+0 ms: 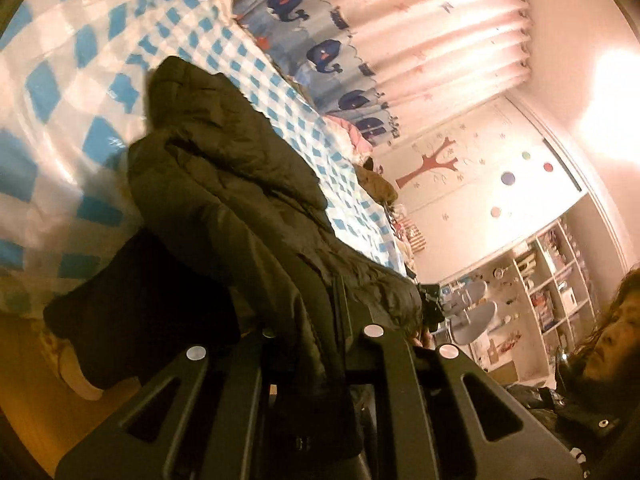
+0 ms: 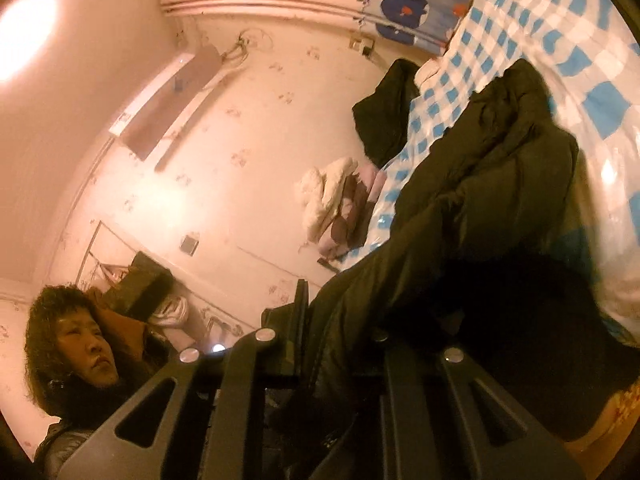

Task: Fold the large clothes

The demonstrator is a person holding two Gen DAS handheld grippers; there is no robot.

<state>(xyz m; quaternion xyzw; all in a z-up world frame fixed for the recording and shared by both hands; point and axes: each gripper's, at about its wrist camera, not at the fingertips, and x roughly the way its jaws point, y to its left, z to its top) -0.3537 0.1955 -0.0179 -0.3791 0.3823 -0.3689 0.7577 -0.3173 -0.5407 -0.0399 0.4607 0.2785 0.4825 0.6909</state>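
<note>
A large dark padded coat (image 1: 240,184) lies stretched across a bed with a blue-and-white checked cover (image 1: 80,92). My left gripper (image 1: 316,336) is shut on the coat's near edge, and fabric bunches between its fingers. In the right wrist view the same coat (image 2: 500,184) runs from the bed cover (image 2: 560,20) down into my right gripper (image 2: 340,340), which is shut on another part of its edge. The right gripper also shows in the left wrist view (image 1: 430,308), just past the coat's edge. Both fingertips are mostly hidden by fabric.
A whale-print curtain (image 1: 320,52) hangs behind the bed. Shelves (image 1: 552,280) stand at the right. Another dark garment (image 2: 384,112) and a pile of light clothes (image 2: 340,200) lie on the bed's far side. The person's face (image 2: 84,344) is close to the grippers.
</note>
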